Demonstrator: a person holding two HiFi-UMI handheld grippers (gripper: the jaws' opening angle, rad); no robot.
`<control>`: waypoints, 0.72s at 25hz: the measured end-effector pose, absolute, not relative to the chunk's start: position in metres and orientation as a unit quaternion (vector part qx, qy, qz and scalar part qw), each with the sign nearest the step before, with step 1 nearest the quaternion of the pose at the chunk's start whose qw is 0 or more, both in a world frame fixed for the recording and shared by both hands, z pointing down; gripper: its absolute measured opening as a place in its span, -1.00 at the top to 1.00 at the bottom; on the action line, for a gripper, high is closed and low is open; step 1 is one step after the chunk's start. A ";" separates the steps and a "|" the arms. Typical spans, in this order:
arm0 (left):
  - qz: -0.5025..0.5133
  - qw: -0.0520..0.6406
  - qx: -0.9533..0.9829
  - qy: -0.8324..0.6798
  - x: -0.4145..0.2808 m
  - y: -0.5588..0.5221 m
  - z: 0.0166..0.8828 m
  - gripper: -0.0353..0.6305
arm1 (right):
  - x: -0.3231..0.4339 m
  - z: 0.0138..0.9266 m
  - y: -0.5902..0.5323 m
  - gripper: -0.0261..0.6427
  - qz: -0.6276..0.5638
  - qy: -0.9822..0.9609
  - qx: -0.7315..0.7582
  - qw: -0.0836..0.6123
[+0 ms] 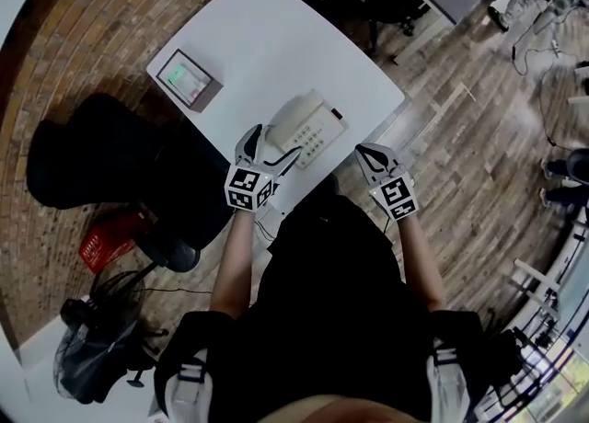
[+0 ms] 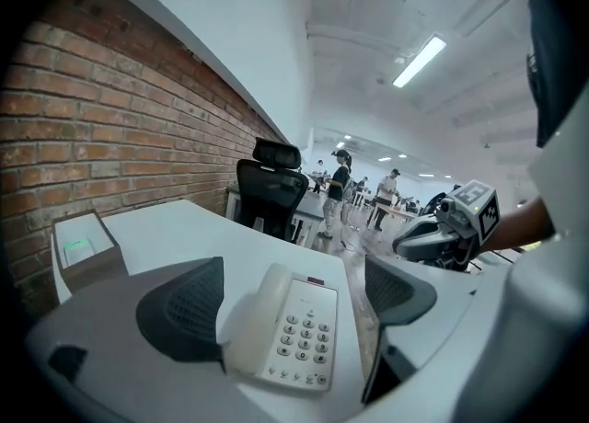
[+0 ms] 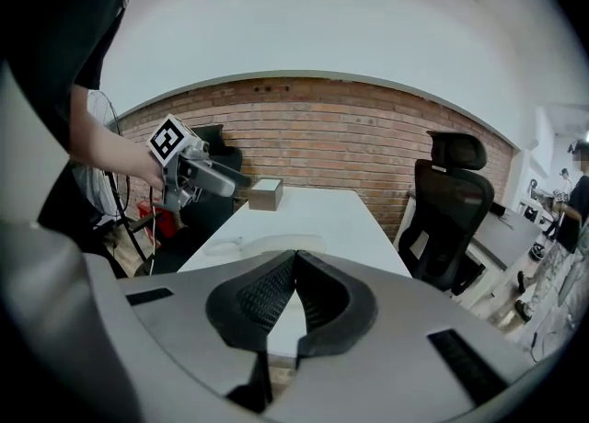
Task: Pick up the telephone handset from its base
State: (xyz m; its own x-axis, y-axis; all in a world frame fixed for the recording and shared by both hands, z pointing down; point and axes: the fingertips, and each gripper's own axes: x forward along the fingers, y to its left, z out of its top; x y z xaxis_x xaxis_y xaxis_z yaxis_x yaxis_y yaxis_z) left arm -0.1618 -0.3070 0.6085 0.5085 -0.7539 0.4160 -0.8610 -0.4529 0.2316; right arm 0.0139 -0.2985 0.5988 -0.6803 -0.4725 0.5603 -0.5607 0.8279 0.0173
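Brick-walled office, white rectangular surface [image 1: 276, 35]. Cream push-button telephone [image 1: 313, 136] sits near its front edge. Cream handset [image 2: 253, 320] lies on base, left of keypad. Your left gripper [image 1: 271, 143] at phone: jaws spread wide, handset between them, ungrasped. Your right gripper [image 1: 366, 153] right of phone: jaws clenched together, empty. Small grey box with green screen [image 1: 189, 79] well apart.

We wear a black top [image 1: 331, 292]; our white left gripper [image 1: 267, 145] and right gripper [image 1: 366, 153] carry black ribbed pads [image 2: 184, 306] and marker cubes [image 1: 250, 188].
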 end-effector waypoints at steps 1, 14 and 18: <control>0.125 0.211 0.846 -0.474 -0.160 -0.309 0.610 -0.52 | 0.015 0.601 -0.299 0.93 0.078 -0.911 0.288 0.286; 0.176 0.205 0.852 -0.448 -0.153 -0.330 0.651 -0.52 | 0.026 0.611 -0.298 0.93 0.084 -0.899 0.310 0.297; 0.196 0.200 0.850 -0.446 -0.145 -0.338 0.669 -0.52 | 0.038 0.612 -0.301 0.93 0.084 -0.896 0.314 0.302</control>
